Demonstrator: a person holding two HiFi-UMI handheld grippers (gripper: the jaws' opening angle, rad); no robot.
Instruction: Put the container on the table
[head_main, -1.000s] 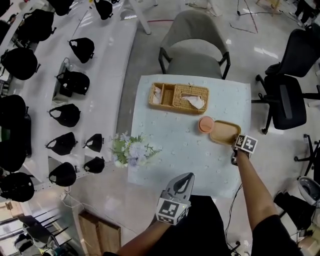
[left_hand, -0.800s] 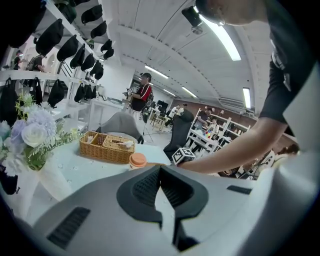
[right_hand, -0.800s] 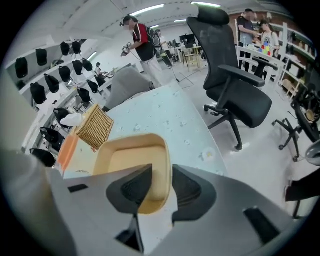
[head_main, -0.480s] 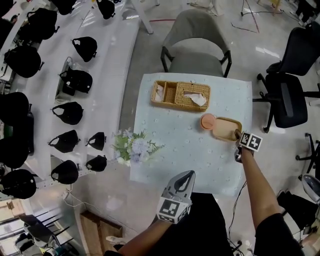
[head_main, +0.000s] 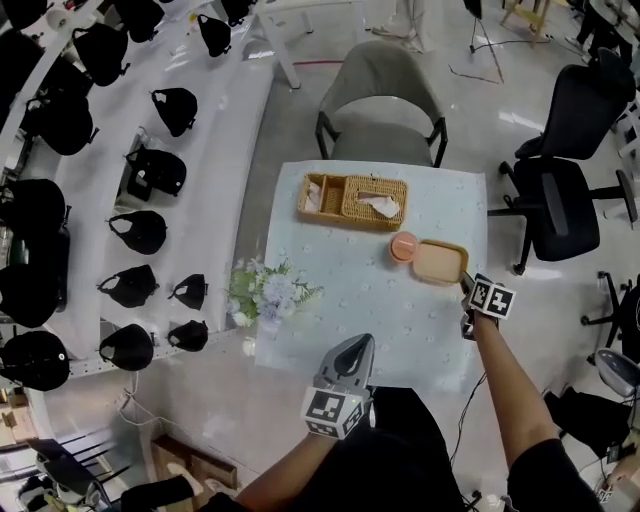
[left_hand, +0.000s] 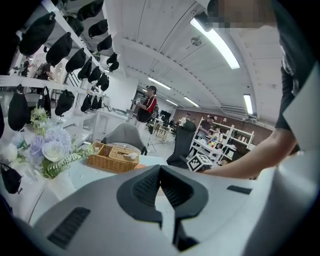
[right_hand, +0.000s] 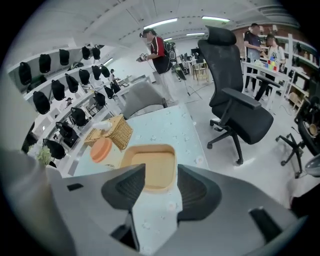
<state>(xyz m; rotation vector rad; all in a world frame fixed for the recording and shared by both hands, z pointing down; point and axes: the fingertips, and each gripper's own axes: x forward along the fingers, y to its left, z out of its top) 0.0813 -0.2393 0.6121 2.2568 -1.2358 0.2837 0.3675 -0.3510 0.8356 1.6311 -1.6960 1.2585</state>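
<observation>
One real risk with the shallow tan rectangular container (head_main: 440, 262) lying flat on the pale-blue-clothed square table (head_main: 340, 300) near its right edge: catching its near rim and dragging it edgeward with the right gripper (head_main: 465, 288), jaws just now opening wide, nothing between them; left gripper (head_main: 358, 350) closed, empty.

A wicker basket (head_main: 353, 198) sits far; flowers (head_main: 268, 295) stand left; grey chair (head_main: 380, 105) beyond; black office chair (head_main: 555, 200) right.

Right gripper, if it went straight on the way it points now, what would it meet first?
Probably the tan container on the table, straight ahead of the right gripper, whose claw has just been opening and holds nothing. How far off is unclear.
</observation>
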